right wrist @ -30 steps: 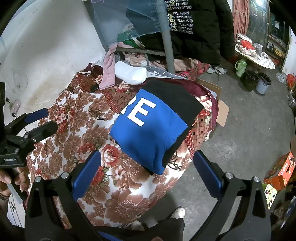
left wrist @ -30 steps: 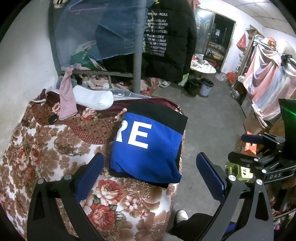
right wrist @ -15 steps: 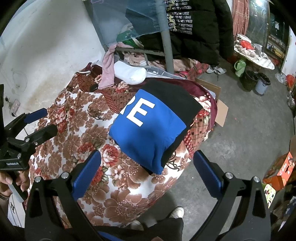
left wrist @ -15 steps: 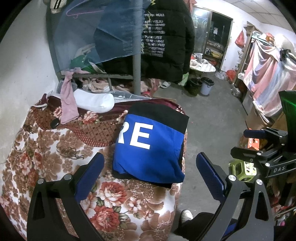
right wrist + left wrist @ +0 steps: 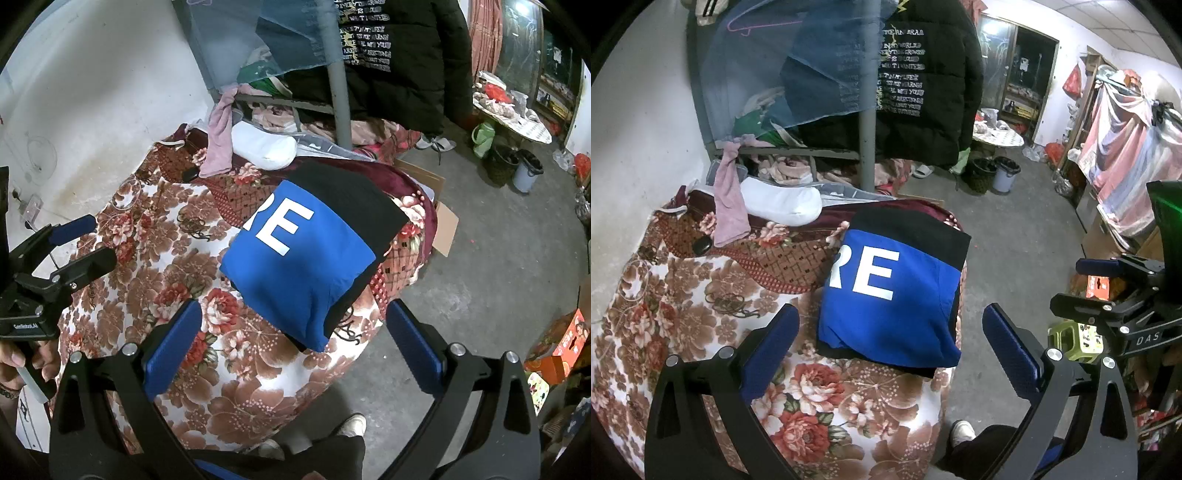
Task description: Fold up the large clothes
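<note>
Blue and black, the folded garment (image 5: 890, 295) lies flat on the floral bedspread (image 5: 683, 295), near its floor-side edge, long axis running away from both cameras. The left gripper (image 5: 886, 343) and right gripper (image 5: 291, 332) hover above its near end, fingers spread wide and holding nothing. Neither looks clearly nearer; folding seems finished.

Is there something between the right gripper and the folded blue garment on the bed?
Nothing visible. The right gripper is open above the floral blanket, and only bare blanket lies between it and the blue garment.
</note>
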